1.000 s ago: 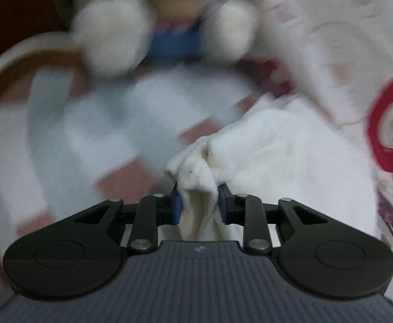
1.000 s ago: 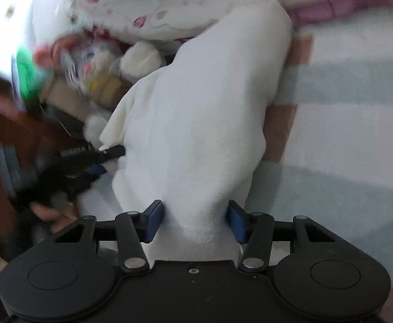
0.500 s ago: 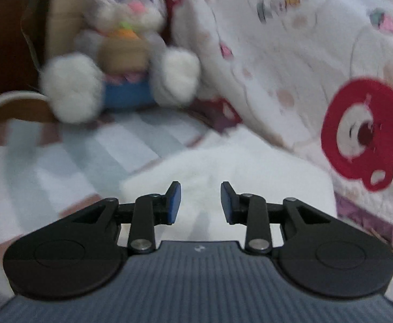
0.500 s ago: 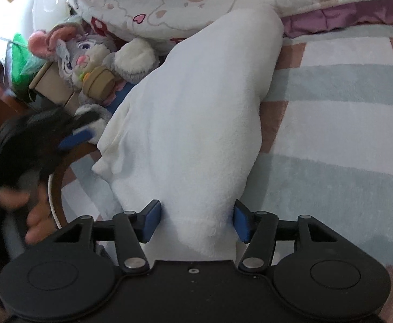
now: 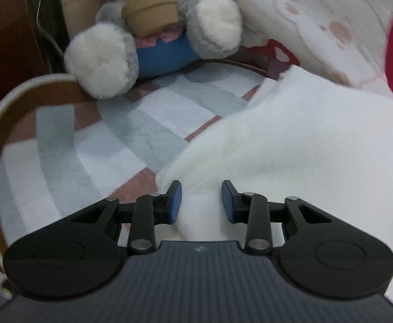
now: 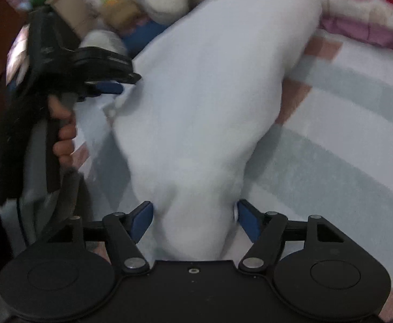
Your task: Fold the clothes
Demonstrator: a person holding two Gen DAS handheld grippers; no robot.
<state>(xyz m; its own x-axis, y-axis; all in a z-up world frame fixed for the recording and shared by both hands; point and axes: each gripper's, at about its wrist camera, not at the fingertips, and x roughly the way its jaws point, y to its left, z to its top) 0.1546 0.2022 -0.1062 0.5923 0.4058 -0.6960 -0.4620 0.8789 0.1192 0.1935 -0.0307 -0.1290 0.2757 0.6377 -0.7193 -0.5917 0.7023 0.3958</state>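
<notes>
A white fleece garment (image 5: 298,145) lies in a long folded band on a striped rug (image 5: 94,145). My left gripper (image 5: 201,200) is open, its blue pads on either side of the garment's near corner, not pinching it. In the right wrist view the garment (image 6: 209,102) runs from the top right down to my right gripper (image 6: 195,219). That gripper is open wide with a fold of the cloth lying between the pads. The left gripper (image 6: 110,80) shows at the garment's left edge, held by a hand.
A grey plush rabbit (image 5: 153,27) holding a plush pot sits at the rug's far edge. A white quilt with red prints (image 5: 330,21) is bunched behind the garment. The rug's brown border (image 5: 21,99) curves at left beside dark wooden furniture (image 5: 5,40).
My left gripper let go of the garment's corner, opened, pulled away and has now come back low at the cloth's edge. My right gripper has opened slightly wider around the fold.
</notes>
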